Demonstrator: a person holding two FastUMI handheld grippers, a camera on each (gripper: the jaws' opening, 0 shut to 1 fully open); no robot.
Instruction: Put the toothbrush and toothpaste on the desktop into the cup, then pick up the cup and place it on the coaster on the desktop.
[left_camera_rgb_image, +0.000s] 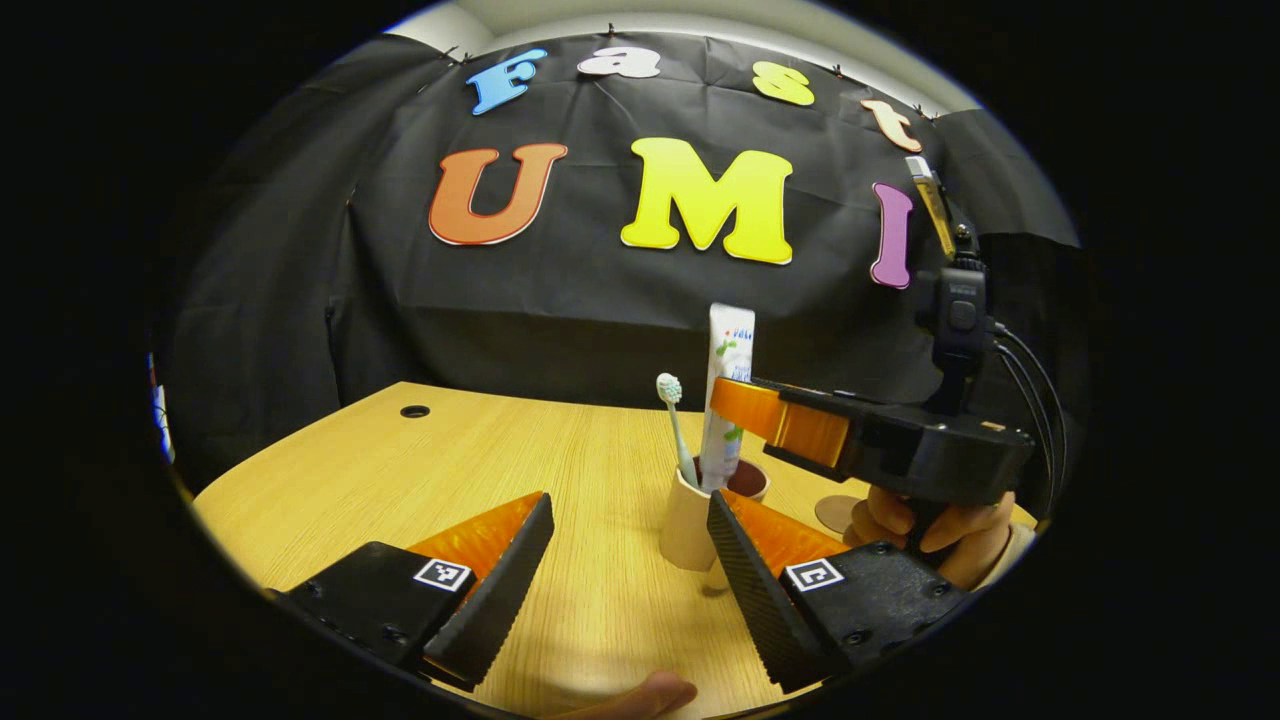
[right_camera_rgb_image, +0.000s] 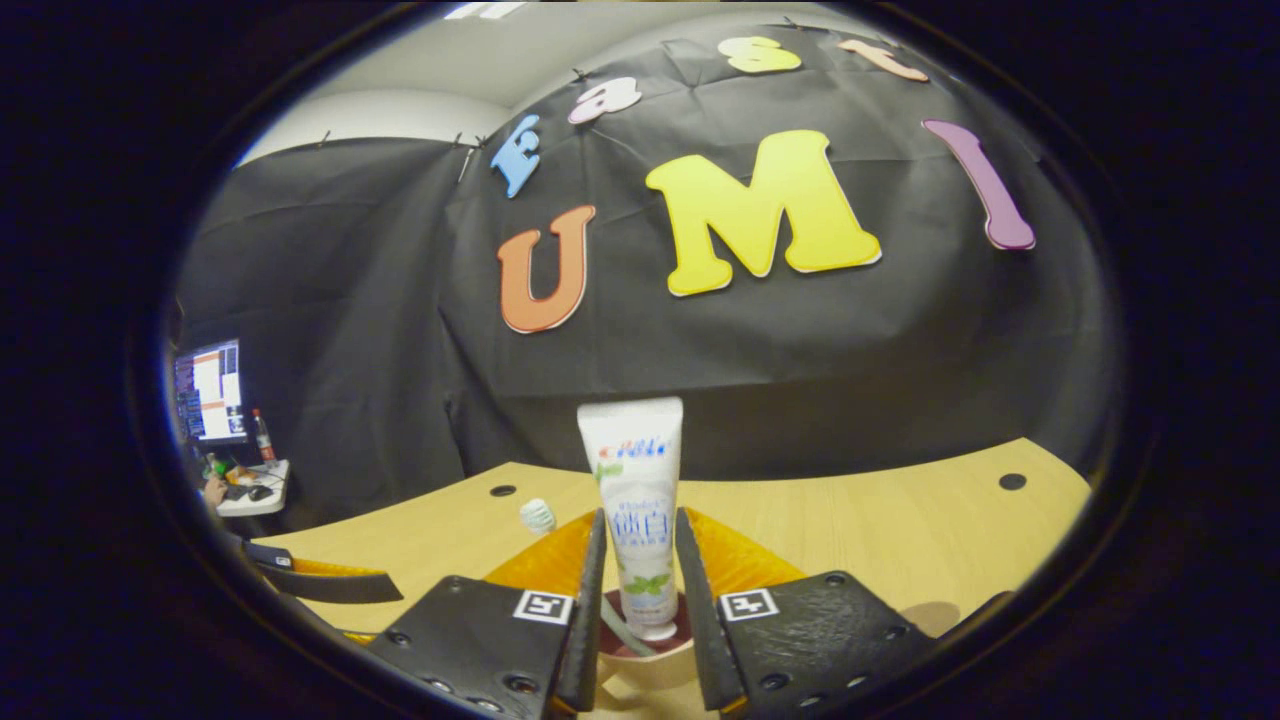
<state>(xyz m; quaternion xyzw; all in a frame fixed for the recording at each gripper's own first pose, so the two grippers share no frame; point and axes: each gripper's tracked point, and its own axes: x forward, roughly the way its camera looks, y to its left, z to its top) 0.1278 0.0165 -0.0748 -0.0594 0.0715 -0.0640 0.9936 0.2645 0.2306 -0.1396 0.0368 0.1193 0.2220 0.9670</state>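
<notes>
Light wood-grain desktop (left_camera_rgb_image: 450, 470), matt cup (left_camera_rgb_image: 690, 525), glossy plastic toothpaste (right_camera_rgb_image: 633, 500) tube, creased black cloth wall (left_camera_rgb_image: 600, 300)

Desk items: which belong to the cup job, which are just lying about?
Job:
- toothpaste, upright, right gripper shut on it, lower end in the cup
- toothbrush, standing in the cup
- coaster, bare, beyond the cup
- left gripper, open

Lying about:
- monitor and bottle on a side desk

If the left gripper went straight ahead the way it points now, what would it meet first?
Probably the cup, which stands just ahead beside the left gripper's open fingers; depth is hard to judge, so it might pass just left of it.
</notes>
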